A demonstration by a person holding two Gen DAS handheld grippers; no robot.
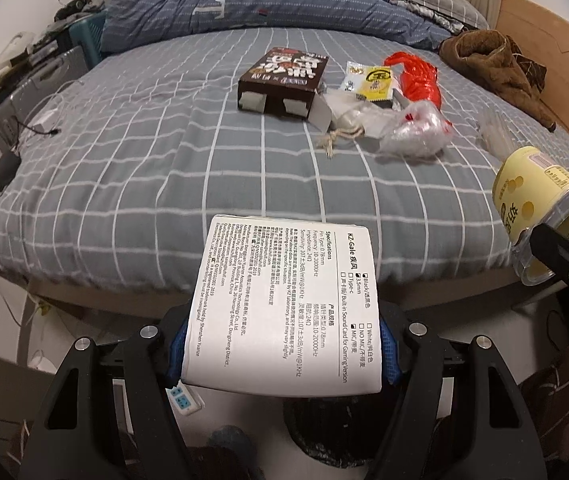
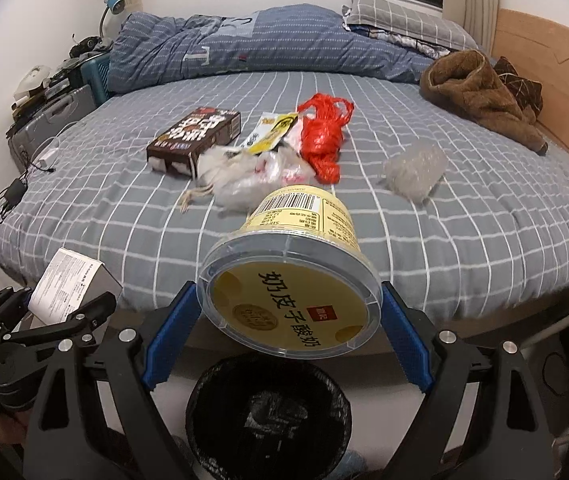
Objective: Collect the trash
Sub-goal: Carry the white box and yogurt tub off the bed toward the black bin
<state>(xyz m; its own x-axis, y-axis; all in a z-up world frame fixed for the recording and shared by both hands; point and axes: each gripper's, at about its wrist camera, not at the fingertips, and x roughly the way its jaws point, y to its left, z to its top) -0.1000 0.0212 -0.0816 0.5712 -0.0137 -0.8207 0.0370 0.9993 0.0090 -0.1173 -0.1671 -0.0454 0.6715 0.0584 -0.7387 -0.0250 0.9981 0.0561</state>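
Below, a round black-lined trash bin [image 2: 268, 412] sits on the floor by the bed [image 2: 464, 248]. Left tongs [image 1: 282, 356] pinch a flat white printed cardboard box [image 1: 284, 300]; right tongs [image 2: 286, 336] clamp a cylindrical yellow yogurt tub [image 2: 296, 280] with clear plastic lid. Crinkly red bag [image 2: 324, 136] lies on the checked sheet.

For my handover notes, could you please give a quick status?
Left gripper holds white box. Right gripper holds yogurt cup. Black bin below, unobstructed.
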